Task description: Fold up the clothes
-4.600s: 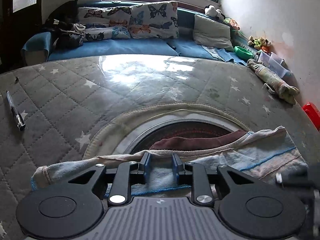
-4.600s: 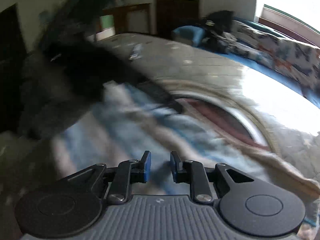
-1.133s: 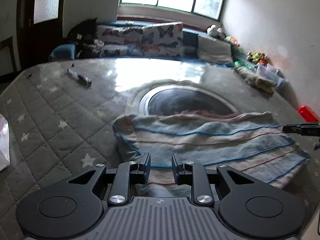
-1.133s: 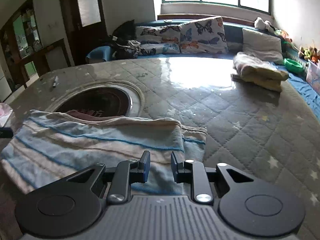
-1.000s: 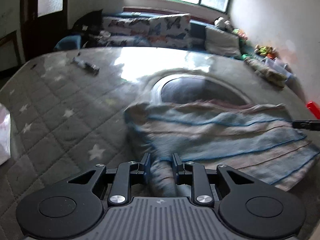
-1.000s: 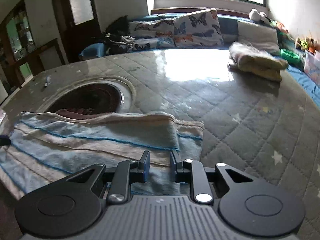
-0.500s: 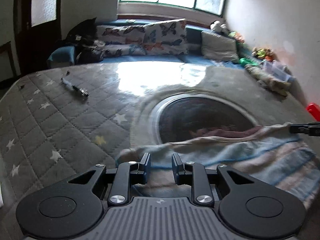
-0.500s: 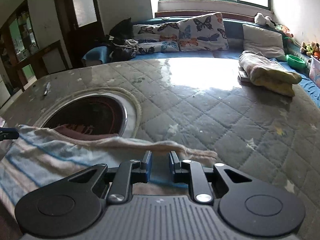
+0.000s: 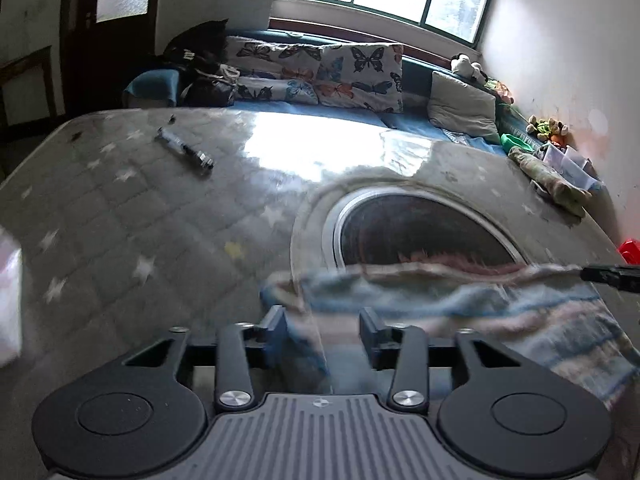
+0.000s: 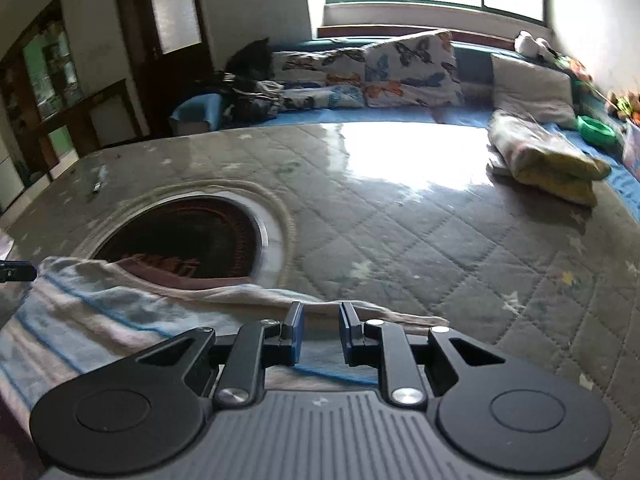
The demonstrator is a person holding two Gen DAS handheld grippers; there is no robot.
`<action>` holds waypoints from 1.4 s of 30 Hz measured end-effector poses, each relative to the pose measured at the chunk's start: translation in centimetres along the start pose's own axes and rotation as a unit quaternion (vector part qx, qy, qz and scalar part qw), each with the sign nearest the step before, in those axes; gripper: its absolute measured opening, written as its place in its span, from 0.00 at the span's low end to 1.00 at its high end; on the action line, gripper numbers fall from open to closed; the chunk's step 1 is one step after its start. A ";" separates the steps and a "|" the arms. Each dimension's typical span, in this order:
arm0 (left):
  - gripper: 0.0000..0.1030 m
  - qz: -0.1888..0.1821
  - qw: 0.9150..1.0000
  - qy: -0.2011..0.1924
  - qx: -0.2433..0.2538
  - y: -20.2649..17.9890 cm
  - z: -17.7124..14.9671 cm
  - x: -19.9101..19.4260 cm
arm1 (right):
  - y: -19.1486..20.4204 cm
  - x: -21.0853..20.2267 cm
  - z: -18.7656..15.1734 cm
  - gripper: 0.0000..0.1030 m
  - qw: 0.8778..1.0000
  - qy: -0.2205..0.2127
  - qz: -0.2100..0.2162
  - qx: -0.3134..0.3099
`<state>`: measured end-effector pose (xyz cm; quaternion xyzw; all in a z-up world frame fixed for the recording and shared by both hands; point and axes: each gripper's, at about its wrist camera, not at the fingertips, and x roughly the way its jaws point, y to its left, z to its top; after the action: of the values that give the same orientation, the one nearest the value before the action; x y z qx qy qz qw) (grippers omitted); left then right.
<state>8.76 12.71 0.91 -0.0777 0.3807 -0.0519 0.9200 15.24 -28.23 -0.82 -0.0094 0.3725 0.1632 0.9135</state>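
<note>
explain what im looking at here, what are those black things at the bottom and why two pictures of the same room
No robot arm here: a person holds a two-finger gripper in each hand, and a fisheye camera on each one looks forward along its fingers. One picture comes from the left gripper, the other from the right gripper; the black shapes are the grippers themselves.

Both work on a striped towel lying on a grey quilted table cover, beside a round dark opening in it. The left jaws stand apart with the towel's blurred edge between them, so they look open. The right jaws are close together over the towel's edge; whether they pinch it, I cannot tell.

Also on the cover: a pen and a folded yellowish cloth.
</note>
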 end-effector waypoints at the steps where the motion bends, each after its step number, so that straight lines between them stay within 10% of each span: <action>1: 0.47 0.002 1.000 0.004 -0.007 0.0 -0.6 -0.6 | 0.4 -0.2 0.0 0.18 1.000 0.000 0.005 -0.005; 16: 0.57 0.006 0.996 0.055 -0.073 -1.4 -6.5 -4.2 | 10.5 -2.3 -0.3 0.24 0.989 0.014 0.103 -0.104; 26: 0.13 -0.032 0.990 0.045 -0.126 -0.8 -6.7 -4.7 | 15.7 -2.5 0.5 0.24 0.977 0.028 0.149 -0.151; 42: 0.11 -0.090 0.993 -0.031 -0.072 -7.0 -5.1 -6.5 | 23.8 -0.6 4.4 0.43 0.945 0.075 0.214 -0.235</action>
<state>0.29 6.33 3.14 -0.1791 0.3464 -0.1043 0.9149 10.57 -5.25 5.20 -0.1559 0.3841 0.4365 0.7985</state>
